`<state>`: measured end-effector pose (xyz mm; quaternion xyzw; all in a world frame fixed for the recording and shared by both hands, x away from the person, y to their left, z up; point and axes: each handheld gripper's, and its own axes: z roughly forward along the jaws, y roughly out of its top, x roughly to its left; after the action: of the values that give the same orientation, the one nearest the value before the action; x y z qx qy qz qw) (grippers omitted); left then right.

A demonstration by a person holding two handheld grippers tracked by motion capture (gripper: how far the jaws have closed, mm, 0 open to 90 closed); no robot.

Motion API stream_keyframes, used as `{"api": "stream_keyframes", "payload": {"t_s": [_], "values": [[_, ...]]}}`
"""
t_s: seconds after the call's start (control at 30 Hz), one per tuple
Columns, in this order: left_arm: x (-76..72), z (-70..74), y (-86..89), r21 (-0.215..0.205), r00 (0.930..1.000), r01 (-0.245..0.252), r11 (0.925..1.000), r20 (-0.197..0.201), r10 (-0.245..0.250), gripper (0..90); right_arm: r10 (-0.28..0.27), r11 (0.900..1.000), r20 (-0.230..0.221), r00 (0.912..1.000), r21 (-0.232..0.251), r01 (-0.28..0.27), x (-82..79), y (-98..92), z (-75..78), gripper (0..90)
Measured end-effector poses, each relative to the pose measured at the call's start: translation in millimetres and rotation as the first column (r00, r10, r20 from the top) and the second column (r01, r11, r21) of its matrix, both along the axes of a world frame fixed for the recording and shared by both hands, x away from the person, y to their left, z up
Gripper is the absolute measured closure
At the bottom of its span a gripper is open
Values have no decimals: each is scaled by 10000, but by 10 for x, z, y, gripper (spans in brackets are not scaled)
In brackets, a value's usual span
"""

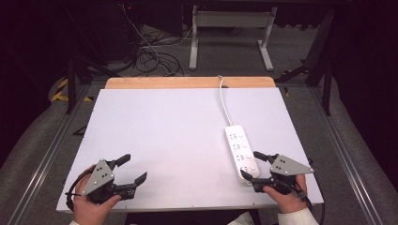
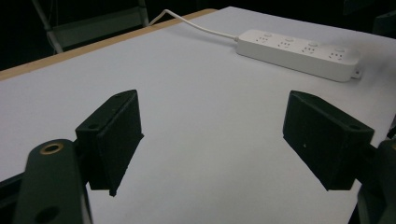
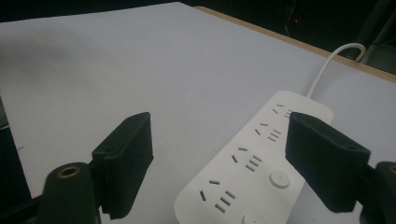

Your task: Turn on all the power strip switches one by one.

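while wide apart, right gripper (image 1: 250, 165) jaws astride power strip (image 1: 240, 149)

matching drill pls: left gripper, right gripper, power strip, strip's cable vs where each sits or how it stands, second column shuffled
1. left gripper
2. right gripper
3. power strip
4. cable

A. runs from the strip to the table's far edge
B. jaws open at the strip's near end
C. jaws open above bare white tabletop, near left
D. lies flat on the table's right half

Pairs: 1-C, 2-B, 3-D, 4-A
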<state>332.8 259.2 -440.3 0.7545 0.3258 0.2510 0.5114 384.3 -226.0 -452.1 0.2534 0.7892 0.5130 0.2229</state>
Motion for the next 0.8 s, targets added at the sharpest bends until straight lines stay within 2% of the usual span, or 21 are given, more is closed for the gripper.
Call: {"api": "stream_keyframes", "payload": {"t_s": [0.1,0.17,0.43,0.5,0.8], "values": [[8,-1,21,-119,9999,-93,9999,-45,92,202,24,10000,-26,10000,67,-24,-2,-1,6,238],[6,6,31,-96,10000,37,9999,-88,-38,202,9,10000,-4,10000,42,-9,-1,-1,14,238],[-14,23,49,189,9999,-151,9997,69,149,206,39,10000,61,10000,-10,-39,1,11,23,241],[-15,25,54,208,9997,-240,9995,99,238,206,89,10000,58,9999,15,-89,-8,15,30,290],[-31,35,50,323,9991,-406,9987,116,403,204,236,9997,17,9997,-66,-236,-1,9,112,346]]}}
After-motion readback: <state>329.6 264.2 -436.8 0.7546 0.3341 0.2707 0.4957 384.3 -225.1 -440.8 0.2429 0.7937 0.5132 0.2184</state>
